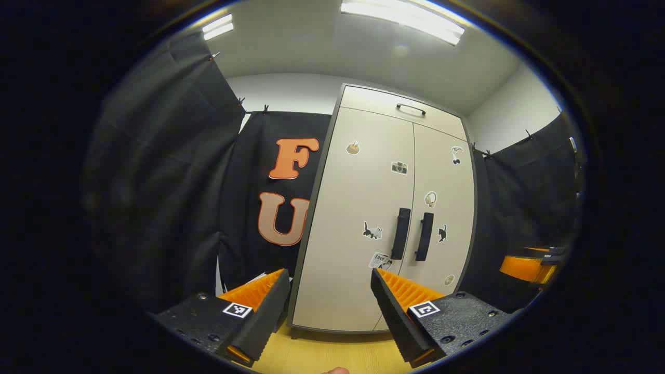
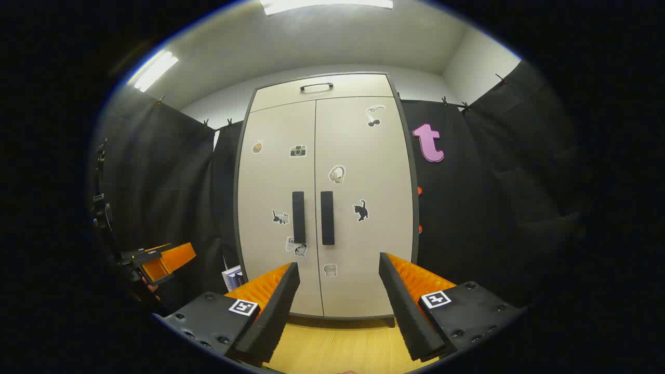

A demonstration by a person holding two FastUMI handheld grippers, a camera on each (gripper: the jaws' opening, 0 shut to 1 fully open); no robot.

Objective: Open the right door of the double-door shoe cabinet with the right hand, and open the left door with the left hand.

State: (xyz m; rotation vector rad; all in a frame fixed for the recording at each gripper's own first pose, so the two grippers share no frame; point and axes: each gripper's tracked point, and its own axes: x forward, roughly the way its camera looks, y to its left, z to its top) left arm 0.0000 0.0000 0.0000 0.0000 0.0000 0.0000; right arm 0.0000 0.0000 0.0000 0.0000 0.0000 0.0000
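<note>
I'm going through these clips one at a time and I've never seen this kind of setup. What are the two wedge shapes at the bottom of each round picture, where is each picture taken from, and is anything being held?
There is no robot arm here: a person carries a handheld two-finger gripper in each hand, and a fisheye camera rides on each one, looking forward along its fingers. The wedges at the bottom are those fingers. The left gripper view shows the left gripper, the right gripper view the right gripper. Both are open with nothing between the fingers.

Ahead stands the shoe cabinet on a wooden floor, inside a black cloth booth. Its left door and right door are both closed; each has a dark vertical handle beside the centre seam, the left handle and the right handle. Small stickers dot the doors. Neither gripper touches the cabinet yet.
</note>
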